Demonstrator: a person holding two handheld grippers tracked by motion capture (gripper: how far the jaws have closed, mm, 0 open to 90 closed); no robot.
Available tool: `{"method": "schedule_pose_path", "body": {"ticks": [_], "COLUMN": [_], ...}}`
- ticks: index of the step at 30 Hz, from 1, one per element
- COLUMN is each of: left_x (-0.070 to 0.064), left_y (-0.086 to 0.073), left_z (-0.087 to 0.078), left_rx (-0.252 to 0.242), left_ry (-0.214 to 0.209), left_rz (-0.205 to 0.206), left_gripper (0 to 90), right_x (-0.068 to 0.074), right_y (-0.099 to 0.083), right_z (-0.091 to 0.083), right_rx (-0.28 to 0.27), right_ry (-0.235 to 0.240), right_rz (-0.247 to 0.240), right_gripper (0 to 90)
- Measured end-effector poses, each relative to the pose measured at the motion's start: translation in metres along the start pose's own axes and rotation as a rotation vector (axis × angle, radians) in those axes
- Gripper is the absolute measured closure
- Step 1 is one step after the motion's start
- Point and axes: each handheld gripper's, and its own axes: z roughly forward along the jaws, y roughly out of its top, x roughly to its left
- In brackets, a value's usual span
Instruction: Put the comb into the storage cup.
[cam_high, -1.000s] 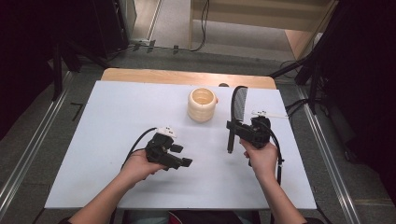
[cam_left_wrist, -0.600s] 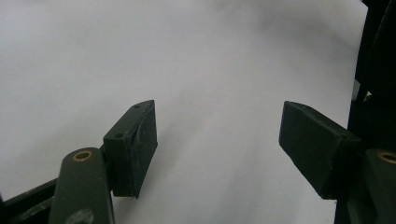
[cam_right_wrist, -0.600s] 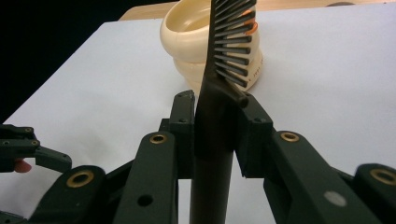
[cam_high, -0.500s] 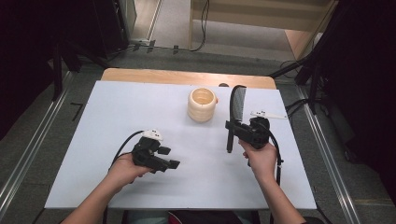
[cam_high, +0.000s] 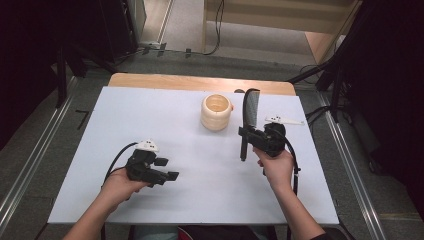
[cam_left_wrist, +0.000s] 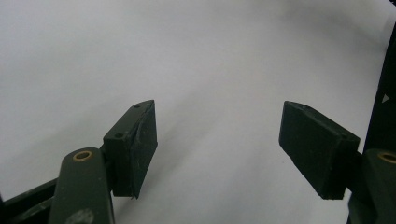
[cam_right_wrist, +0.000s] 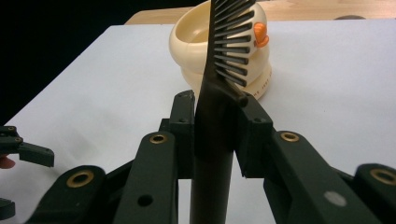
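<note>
Pulling your left gripper (cam_high: 165, 170) back to lower left over 1 s, jaws apart, empty | right gripper (cam_high: 250, 134) unmoved, clamped on the black comb (cam_high: 249, 107) right of centre (teeth up, beside the cream cup (cam_high: 216, 112)) | drop-in looks next.

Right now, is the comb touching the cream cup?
Apart. In the high view, bare table separates the comb, clamped in the right gripper, from the cup.

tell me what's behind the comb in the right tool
A cream duck-shaped cup stands on the table behind the black comb, which the right tool clamps. The comb hides the cup's middle, and its inside cannot be made out.
</note>
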Motion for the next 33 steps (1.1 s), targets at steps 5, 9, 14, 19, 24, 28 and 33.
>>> {"method": "schedule_pose_path", "body": {"ticks": [5, 9, 14, 19, 24, 28, 33], "left_x": [0.003, 0.004, 0.005, 0.007, 0.009, 0.010, 0.011], "left_y": [-0.006, -0.010, -0.016, -0.021, -0.023, -0.024, -0.025], "left_z": [-0.008, -0.013, -0.020, -0.024, -0.027, -0.028, -0.028], "left_rx": [-0.016, -0.026, -0.038, -0.049, -0.051, -0.054, -0.053], "left_ry": [0.014, 0.027, 0.040, 0.046, 0.058, 0.058, 0.057], "left_rz": [-0.021, -0.035, -0.049, -0.062, -0.069, -0.073, -0.079], "left_gripper": [28.6, 28.6, 28.6, 28.6, 28.6, 28.6, 28.7], "right_x": [0.001, 0.002, 0.005, 0.007, 0.010, 0.010, 0.010], "right_y": [0.003, 0.006, 0.010, 0.015, 0.019, 0.024, 0.029], "right_z": [0.001, 0.002, 0.005, 0.007, 0.011, 0.013, 0.015], "right_rx": [-0.011, -0.023, -0.036, -0.046, -0.044, -0.051, -0.053], "right_ry": [0.005, 0.006, 0.006, 0.008, 0.013, 0.013, 0.017], "right_rz": [-0.004, -0.009, -0.025, -0.029, -0.037, -0.027, -0.026], "right_gripper": [69.7, 69.7, 69.7, 69.8, 69.8, 69.8, 69.8]}}
